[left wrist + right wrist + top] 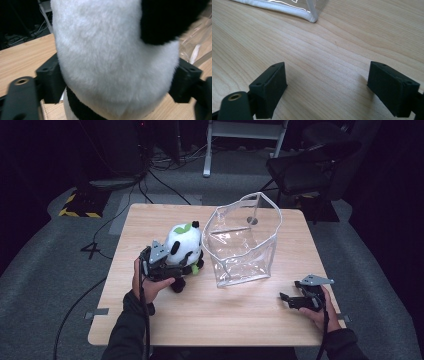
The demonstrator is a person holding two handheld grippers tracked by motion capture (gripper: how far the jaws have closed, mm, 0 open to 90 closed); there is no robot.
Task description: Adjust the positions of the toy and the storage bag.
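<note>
My left gripper point(167, 265) is clamped on the panda point(184, 246); in the left gripper view its two jaws press into the white fur of the panda point(112, 60) from both sides. The panda sits upright on the table point(150, 220), just left of the bag point(245, 242), near it but I can't tell if they touch. Green bits on its head and by its foot, black limbs.

The bag is clear plastic with white piping, standing up with its mouth open toward the top. In the right gripper view one corner of the bag point(310, 16) shows ahead of me.

My right gripper point(295, 299) rests low over the table, right of the bag and nearer me, well apart from it. Its jaws are spread wide with nothing between them, just bare wood.

Step in hand, as I judge it: grasp on the panda is made, lift not yet started, toy looks still seated on the table. Goal looks like panda into the bag.

Next move: lift the panda clear above the bag's rim, carry it right over the opening, lower it in. The bag is floppy and light, so my right gripper should probably come in and pinch the near rim to steady it and hold the mouth open. Risk: the panda catches the rim and tips the bag.
</note>
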